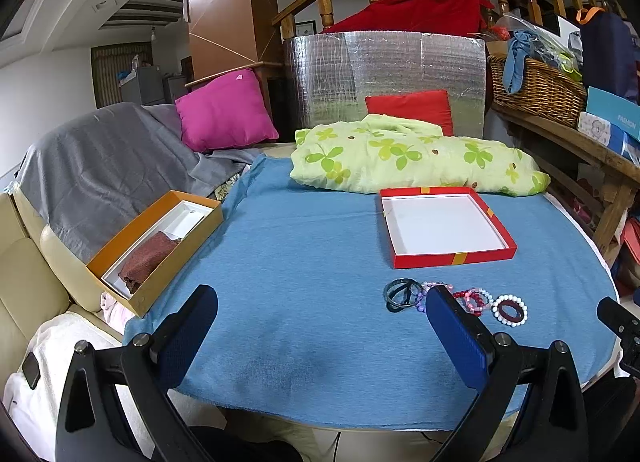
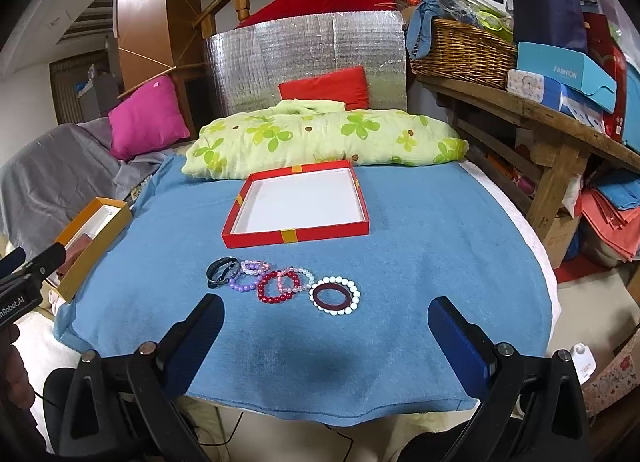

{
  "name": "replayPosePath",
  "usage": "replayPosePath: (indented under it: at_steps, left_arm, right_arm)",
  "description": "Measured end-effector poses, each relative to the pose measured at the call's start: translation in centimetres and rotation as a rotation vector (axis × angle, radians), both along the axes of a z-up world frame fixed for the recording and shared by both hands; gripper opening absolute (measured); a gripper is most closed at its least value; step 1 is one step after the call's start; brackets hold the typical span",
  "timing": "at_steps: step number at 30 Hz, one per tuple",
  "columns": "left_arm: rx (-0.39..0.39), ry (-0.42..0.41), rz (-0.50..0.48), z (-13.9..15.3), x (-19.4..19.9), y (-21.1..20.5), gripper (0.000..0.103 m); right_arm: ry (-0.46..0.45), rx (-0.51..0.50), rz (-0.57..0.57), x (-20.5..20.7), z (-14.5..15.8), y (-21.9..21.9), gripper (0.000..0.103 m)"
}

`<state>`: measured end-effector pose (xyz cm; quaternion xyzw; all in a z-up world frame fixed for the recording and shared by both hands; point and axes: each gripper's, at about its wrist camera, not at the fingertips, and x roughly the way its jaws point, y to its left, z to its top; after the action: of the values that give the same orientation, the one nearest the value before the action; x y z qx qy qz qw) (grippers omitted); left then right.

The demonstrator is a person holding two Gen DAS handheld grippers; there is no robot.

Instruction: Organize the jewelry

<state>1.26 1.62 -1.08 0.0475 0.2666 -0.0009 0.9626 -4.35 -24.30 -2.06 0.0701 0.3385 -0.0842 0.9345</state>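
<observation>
Several bracelets lie in a row on the blue cloth: dark bangles [image 2: 221, 271], purple beads [image 2: 247, 276], red beads [image 2: 276, 287], pink beads [image 2: 298, 279], and a white bead ring around a maroon bangle [image 2: 335, 295]. Behind them stands a shallow red box [image 2: 298, 202] with a white inside, empty. My right gripper [image 2: 325, 316] is open, above the cloth just in front of the bracelets. My left gripper [image 1: 320, 298] is open, left of the bracelets [image 1: 508, 310]; its right finger hides part of the row. The red box [image 1: 444, 228] shows in the left wrist view too.
An orange box [image 1: 156, 246] holding a brown cloth sits at the table's left edge. A green floral bundle [image 2: 320, 138] lies behind the red box. A wooden shelf [image 2: 532, 114] with a basket and boxes stands at the right. A sofa with cushions is at the left.
</observation>
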Motion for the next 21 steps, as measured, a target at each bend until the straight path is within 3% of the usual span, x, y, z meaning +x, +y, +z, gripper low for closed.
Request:
replayPosePath:
  at_steps: [21]
  left_arm:
    - [0.01,-0.009,-0.01,-0.13,-0.11,-0.15,0.103]
  right_arm:
    - [-0.013,-0.004,0.014,0.31,0.33,0.58,0.103]
